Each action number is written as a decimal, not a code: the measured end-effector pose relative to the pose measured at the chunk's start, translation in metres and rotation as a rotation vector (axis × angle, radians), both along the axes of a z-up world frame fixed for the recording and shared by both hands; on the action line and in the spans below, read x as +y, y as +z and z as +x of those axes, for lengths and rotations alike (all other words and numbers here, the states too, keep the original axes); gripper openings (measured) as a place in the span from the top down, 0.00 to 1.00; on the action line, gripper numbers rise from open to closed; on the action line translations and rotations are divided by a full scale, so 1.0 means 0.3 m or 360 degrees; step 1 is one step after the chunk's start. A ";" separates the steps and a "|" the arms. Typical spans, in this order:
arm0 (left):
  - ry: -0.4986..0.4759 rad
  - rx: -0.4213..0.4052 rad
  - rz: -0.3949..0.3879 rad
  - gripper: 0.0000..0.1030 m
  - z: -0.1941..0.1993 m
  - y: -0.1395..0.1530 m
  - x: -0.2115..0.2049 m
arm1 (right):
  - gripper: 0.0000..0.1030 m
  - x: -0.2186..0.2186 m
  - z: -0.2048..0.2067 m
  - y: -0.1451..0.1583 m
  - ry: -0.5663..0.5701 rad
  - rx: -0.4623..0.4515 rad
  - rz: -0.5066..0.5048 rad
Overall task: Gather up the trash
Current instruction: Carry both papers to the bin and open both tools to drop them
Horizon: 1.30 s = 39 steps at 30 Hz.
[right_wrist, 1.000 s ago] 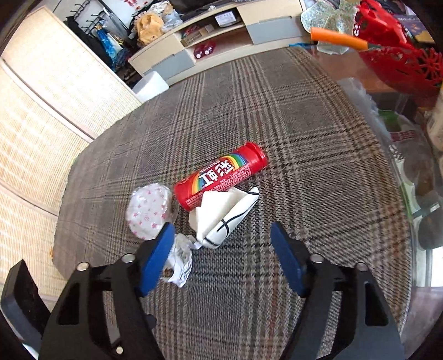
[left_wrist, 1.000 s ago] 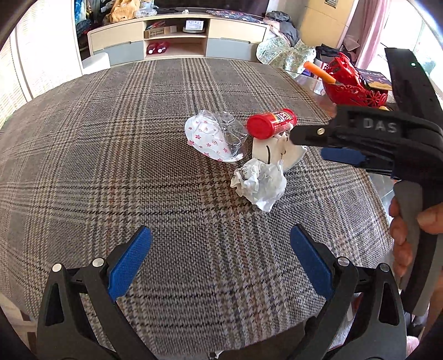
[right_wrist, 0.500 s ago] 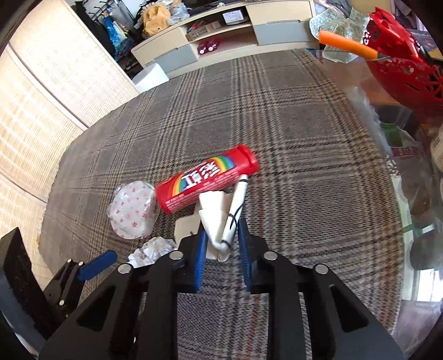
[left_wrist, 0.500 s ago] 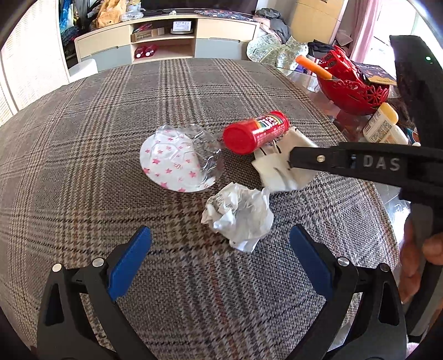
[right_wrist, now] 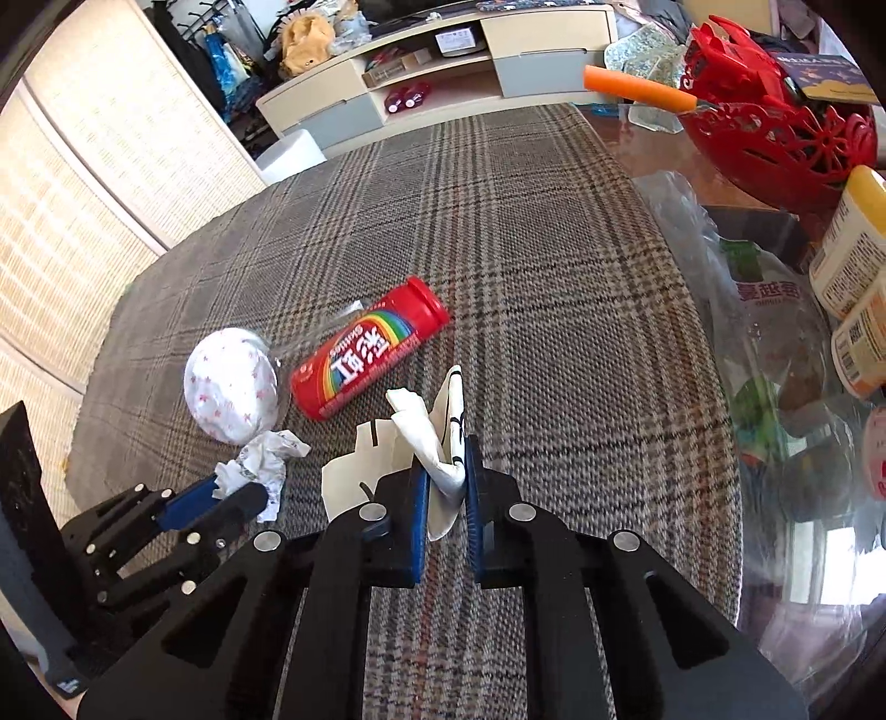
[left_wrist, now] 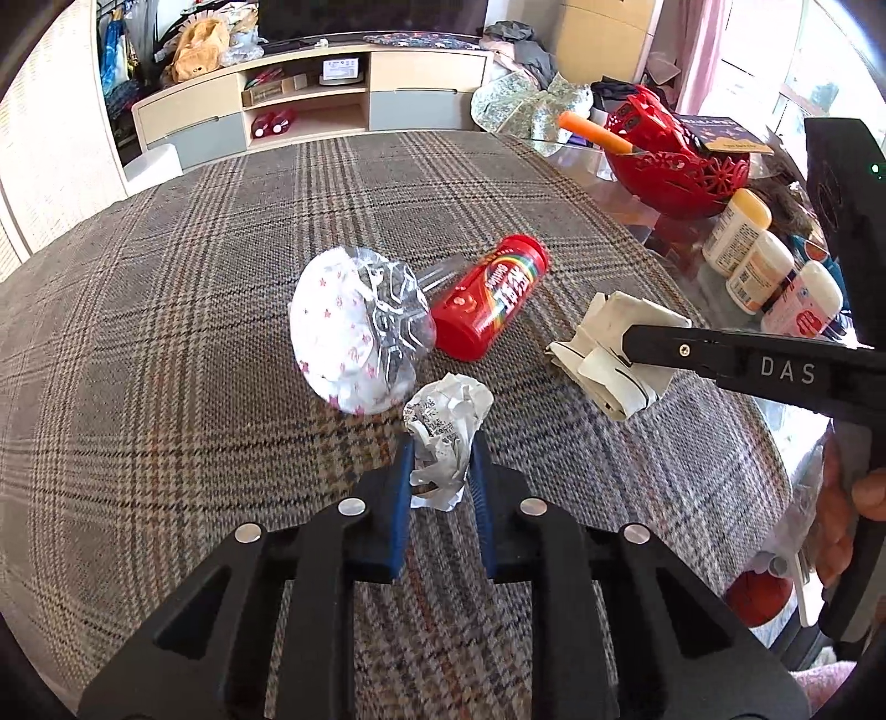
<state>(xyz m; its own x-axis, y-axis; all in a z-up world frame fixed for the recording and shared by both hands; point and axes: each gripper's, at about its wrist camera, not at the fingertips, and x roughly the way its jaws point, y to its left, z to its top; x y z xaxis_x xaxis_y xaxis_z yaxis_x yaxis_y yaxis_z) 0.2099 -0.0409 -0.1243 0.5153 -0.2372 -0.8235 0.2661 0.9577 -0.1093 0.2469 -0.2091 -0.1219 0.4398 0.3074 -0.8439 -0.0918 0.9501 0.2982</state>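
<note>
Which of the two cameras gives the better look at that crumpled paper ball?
The left wrist view: the crumpled paper ball sits dead centre, pinched by the left tool, its printed creases plain. The right wrist view shows the same ball only small at the lower left, partly behind that tool's blue fingers.

A lived-in home sitting room — a low TV cabinet with drawers and open shelves lines the far wall, clothes heaped beside it, a pink curtain at the window, and a plaid-covered desk beside a red openwork basket.
</note>
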 end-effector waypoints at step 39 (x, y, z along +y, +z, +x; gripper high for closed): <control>0.0039 0.0185 -0.0167 0.83 -0.824 -0.126 0.093 | 0.87 0.019 -0.854 -0.074 0.0131 -0.0030 -0.0095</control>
